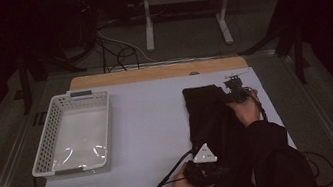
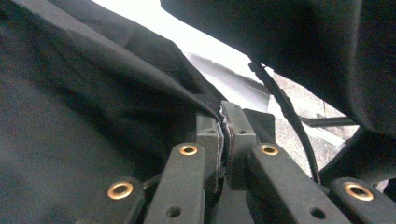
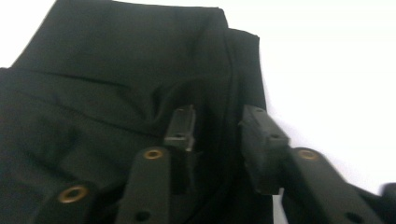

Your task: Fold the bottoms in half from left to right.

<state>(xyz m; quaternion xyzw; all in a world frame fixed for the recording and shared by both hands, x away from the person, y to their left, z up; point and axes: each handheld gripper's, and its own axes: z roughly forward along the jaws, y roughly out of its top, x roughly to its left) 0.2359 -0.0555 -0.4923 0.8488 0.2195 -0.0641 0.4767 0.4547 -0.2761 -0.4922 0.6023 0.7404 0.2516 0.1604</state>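
Note:
A black cloth (image 1: 206,112) lies lengthwise on the right half of the white table sheet (image 1: 149,126). At the cloth's near end my left gripper (image 1: 217,169) is shut, and in the left gripper view its jaws (image 2: 224,126) pinch a thin edge of the cloth (image 2: 93,93). Near the cloth's far right edge sits my right gripper (image 1: 232,95). In the right gripper view its jaws (image 3: 217,126) stand apart with a raised fold of the cloth (image 3: 116,60) between them, and the pads do not press on it.
A white perforated basket (image 1: 43,158) stands at the left of the table, with a clear film in its bottom. The person's dark sleeve (image 1: 276,157) lies over the cloth's near right part. Cables and a metal stand (image 1: 148,20) sit on the floor beyond the table.

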